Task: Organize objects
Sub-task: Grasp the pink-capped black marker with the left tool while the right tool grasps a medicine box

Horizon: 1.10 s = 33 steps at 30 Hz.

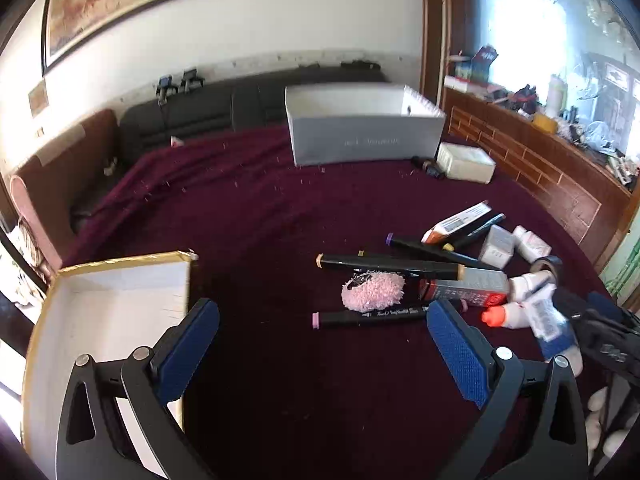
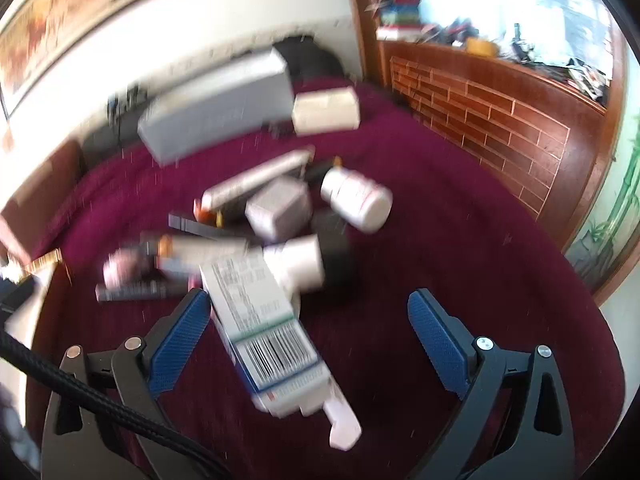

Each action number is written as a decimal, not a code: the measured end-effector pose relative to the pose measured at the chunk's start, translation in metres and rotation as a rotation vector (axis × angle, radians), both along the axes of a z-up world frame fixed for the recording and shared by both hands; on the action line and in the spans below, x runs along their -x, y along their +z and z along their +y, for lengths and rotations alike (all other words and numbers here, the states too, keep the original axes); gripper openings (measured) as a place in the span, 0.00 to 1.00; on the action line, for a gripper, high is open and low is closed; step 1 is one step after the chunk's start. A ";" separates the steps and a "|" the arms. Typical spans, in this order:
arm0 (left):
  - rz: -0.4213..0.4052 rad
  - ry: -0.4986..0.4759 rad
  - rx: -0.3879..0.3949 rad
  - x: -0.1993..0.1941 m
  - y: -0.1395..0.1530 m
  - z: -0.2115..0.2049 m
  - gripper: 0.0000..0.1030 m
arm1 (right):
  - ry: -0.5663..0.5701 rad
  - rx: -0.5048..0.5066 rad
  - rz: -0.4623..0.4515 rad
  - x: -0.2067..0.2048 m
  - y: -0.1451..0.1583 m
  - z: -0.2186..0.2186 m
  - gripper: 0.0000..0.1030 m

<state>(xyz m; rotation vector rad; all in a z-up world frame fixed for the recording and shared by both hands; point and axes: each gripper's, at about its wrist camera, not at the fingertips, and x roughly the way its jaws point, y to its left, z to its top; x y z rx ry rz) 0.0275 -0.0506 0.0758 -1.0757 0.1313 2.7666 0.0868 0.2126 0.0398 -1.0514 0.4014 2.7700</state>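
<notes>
The dark maroon cloth-covered table (image 1: pixel 260 216) carries a heap of small things toward its right side: several black marker pens (image 1: pixel 390 265) lying crossed, a fluffy pink ball (image 1: pixel 373 291) touching them, a red and grey carton (image 1: pixel 466 286), and white plastic bottles (image 1: pixel 532 242) just beyond. At the table's far edge stands an open grey rectangular box (image 1: pixel 362 128), with a flat white packet (image 1: pixel 466 162) just to its right. At the near left edge of the table lies a shallow white box with a gold rim (image 1: pixel 116 304).

The left gripper (image 1: pixel 322 344) is spread wide with nothing between its 2 blue pads, hovering over bare cloth between the gold-rimmed box and the heap. The right gripper (image 2: pixel 308 340) is likewise spread wide; a white barcoded carton (image 2: pixel 264 328) lies between its pads, close beside the left pad, though blur leaves contact unclear.
</notes>
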 end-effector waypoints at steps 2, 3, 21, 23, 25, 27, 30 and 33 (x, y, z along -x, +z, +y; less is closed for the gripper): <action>-0.050 0.009 -0.010 0.021 -0.012 0.008 0.98 | 0.014 0.034 0.033 0.009 0.001 0.003 0.97; -0.066 0.019 -0.009 0.028 -0.016 0.011 0.98 | 0.038 0.063 0.038 0.010 -0.001 0.005 0.97; -0.278 -0.500 0.045 -0.039 -0.038 0.073 0.95 | 0.109 0.228 0.086 -0.002 -0.009 0.008 0.97; -0.214 -0.459 0.103 -0.042 -0.030 0.072 0.95 | 0.094 0.240 0.079 -0.002 -0.011 0.011 0.97; -0.183 -0.416 0.142 -0.031 -0.027 0.071 0.95 | 0.077 0.258 0.072 -0.001 -0.014 0.016 0.97; -0.174 -0.423 0.149 -0.027 -0.025 0.073 0.95 | 0.052 0.273 0.063 -0.001 -0.016 0.022 0.97; -0.151 -0.490 0.157 -0.027 -0.021 0.078 0.91 | 0.021 0.312 0.054 -0.001 -0.021 0.033 0.97; -0.193 -0.599 0.197 -0.020 -0.031 0.101 0.61 | -0.011 0.354 0.051 -0.002 -0.024 0.043 0.97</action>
